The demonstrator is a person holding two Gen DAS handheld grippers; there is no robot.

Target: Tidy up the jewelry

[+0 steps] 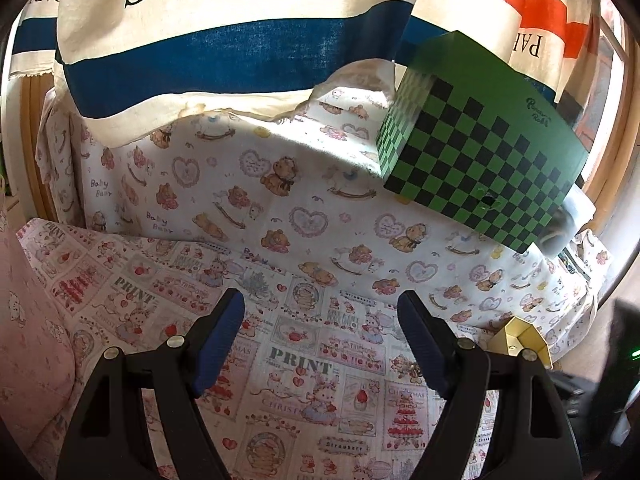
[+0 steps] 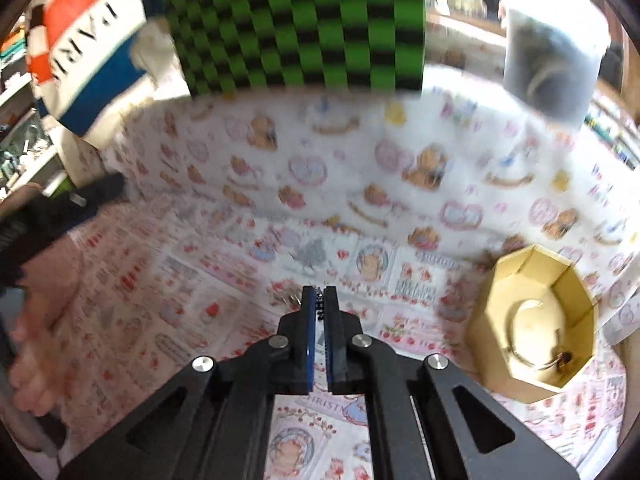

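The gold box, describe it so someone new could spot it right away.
Start at the big green-and-black checkered box at the back, then come forward and right across the printed cloth. The gold box sits there: open-topped, many-sided, plain cardboard, unlike its patterned surroundings.

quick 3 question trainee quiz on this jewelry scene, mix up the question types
1. True or false: the left gripper is open with nothing between its fingers.
2. The right gripper is: A) wide open B) shut on a small dark chain C) holding the gold box.
3. Fill in: the open gold box sits on the printed cloth to the right gripper's ____.

Key: 1 true; 2 B; 3 right.
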